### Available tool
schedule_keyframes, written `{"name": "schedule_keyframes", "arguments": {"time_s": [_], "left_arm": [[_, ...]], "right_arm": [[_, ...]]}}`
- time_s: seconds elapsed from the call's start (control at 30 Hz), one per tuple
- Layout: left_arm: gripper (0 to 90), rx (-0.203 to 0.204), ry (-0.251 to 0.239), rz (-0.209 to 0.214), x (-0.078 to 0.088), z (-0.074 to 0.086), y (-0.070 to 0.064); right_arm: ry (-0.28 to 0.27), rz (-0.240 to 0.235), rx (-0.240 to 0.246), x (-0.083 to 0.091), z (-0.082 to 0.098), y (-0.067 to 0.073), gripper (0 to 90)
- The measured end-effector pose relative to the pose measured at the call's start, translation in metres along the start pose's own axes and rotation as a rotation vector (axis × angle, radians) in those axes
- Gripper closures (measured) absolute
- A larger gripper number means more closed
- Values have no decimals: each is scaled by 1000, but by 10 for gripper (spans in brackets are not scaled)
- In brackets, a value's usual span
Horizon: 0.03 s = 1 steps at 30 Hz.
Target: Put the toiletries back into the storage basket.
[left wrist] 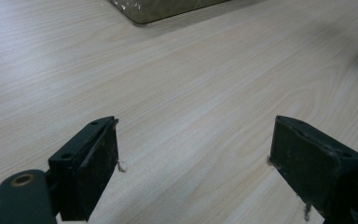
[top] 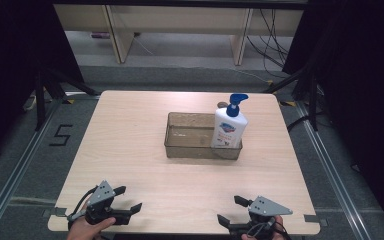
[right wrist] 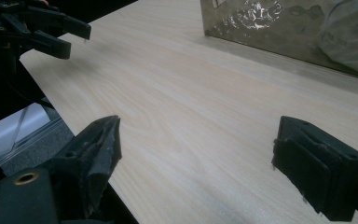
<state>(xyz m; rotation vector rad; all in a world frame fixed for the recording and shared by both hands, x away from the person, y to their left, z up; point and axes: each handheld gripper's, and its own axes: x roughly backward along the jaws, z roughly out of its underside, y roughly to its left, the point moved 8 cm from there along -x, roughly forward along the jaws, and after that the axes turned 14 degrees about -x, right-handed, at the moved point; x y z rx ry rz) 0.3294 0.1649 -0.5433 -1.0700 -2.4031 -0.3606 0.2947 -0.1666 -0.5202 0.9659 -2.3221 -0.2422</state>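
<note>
While both tongs rest at the counter's (top: 130,130) near edge, the left tongs (top: 128,199) by the near-left corner and the right tongs (top: 228,210) by the near-right, jaws spread and empty, the pump bottle (top: 229,127) stands upright in the right end of the clear bin (top: 180,145) (mid-counter), likely kept steady for a later grasp.

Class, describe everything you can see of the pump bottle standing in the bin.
The pump bottle is white plastic by its look, with a blue pump head on top and a red and blue label on its front. It stands upright in the right end of the clear, brownish bin near the table's middle, close against the bin's right wall. Both tools are far from it, at the table's near edge.
</note>
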Motion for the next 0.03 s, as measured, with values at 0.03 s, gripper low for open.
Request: {"name": "schedule_keyframes", "arguments": {"time_s": [0.03], "left_arm": [[147, 0, -3, 1, 0, 0, 0]], "right_arm": [[0, -4, -2, 0, 0, 0, 154]]}}
